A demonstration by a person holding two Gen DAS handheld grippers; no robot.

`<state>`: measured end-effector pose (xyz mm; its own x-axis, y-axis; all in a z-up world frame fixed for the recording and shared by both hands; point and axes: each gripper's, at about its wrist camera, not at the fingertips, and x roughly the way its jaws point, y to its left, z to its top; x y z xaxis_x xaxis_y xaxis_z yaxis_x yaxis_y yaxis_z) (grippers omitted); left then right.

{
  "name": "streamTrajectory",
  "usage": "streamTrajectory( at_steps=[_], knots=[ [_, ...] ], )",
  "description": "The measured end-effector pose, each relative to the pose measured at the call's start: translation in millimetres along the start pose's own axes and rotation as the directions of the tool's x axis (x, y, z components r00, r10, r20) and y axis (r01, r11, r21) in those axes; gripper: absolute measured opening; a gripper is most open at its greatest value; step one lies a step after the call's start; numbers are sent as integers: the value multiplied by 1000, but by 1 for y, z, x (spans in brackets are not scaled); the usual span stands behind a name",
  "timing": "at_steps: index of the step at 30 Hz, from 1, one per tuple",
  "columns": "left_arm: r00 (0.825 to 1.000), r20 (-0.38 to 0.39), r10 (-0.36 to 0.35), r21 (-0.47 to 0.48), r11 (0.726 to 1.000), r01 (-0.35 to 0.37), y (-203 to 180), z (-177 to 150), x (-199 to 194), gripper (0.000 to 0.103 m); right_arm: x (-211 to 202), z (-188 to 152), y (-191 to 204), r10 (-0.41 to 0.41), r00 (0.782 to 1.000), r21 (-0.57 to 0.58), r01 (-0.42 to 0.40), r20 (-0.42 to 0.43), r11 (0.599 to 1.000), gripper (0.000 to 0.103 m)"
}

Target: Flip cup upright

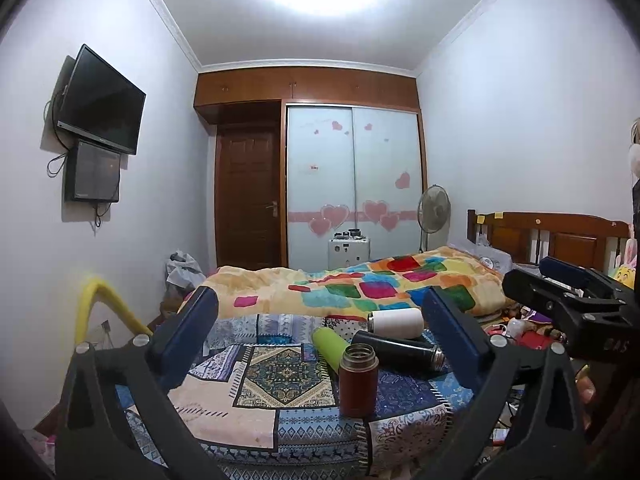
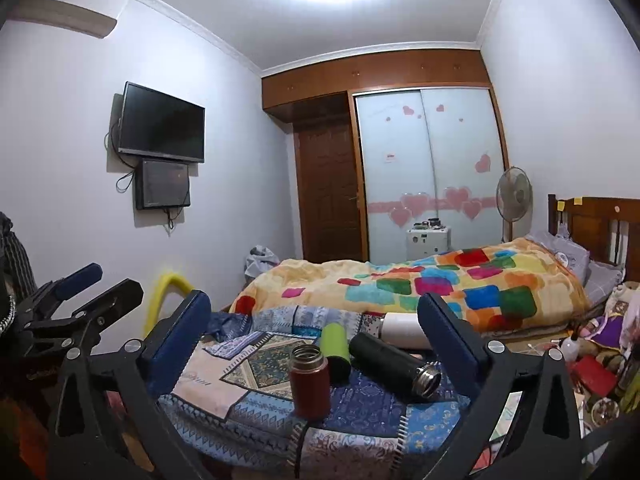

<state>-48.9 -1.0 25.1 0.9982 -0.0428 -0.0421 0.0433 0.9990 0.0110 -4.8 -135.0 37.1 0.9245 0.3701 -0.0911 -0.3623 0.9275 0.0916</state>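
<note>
A red-brown cup (image 1: 359, 380) stands upright, mouth up, on the patchwork cloth (image 1: 248, 408); it also shows in the right wrist view (image 2: 310, 382). Behind it lie a green cup (image 1: 330, 347), a black cup (image 1: 400, 350) and a white cup (image 1: 398, 323) on their sides; the right wrist view shows the green cup (image 2: 336, 346), the black cup (image 2: 394, 364) and the white cup (image 2: 404, 330). My left gripper (image 1: 320, 352) is open and empty, short of the cups. My right gripper (image 2: 316, 344) is open and empty too, and shows at the right in the left wrist view (image 1: 568, 300).
A bed with a colourful blanket (image 1: 380, 288) lies behind the cloth. A yellow curved bar (image 1: 100, 304) stands at the left. Clutter (image 2: 592, 364) lies on the right. A wardrobe (image 1: 352, 184), door and fan (image 1: 434, 208) stand at the far wall.
</note>
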Motion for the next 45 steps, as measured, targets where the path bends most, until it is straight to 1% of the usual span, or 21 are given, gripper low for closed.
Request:
streamTrajectory(
  at_steps=[5,10,21,40,45],
  knots=[
    [1000,9,7,-1,1000,-7,-1,0,-5,103,-4,-4,1,-4,1000,-3,4,-8,1000,103],
    [1000,12,10,1,1000,-10,-1,0,-6,103,-11,-6,3,-20,1000,-18,20,1,1000,103],
    [1000,6,13,-14,1000,-13,-1,-1,-7,103,-13,-7,3,-31,1000,-18,31,-6,999,103],
    [1000,-5,7,-23,1000,-7,1,-5,-2,103,-13,-6,4,-32,999,-19,32,-5,999,103],
    [1000,-6,-7,-29,1000,6,2,-5,-1,103,-13,-6,6,-30,1000,-19,30,-3,999,103]
  ],
)
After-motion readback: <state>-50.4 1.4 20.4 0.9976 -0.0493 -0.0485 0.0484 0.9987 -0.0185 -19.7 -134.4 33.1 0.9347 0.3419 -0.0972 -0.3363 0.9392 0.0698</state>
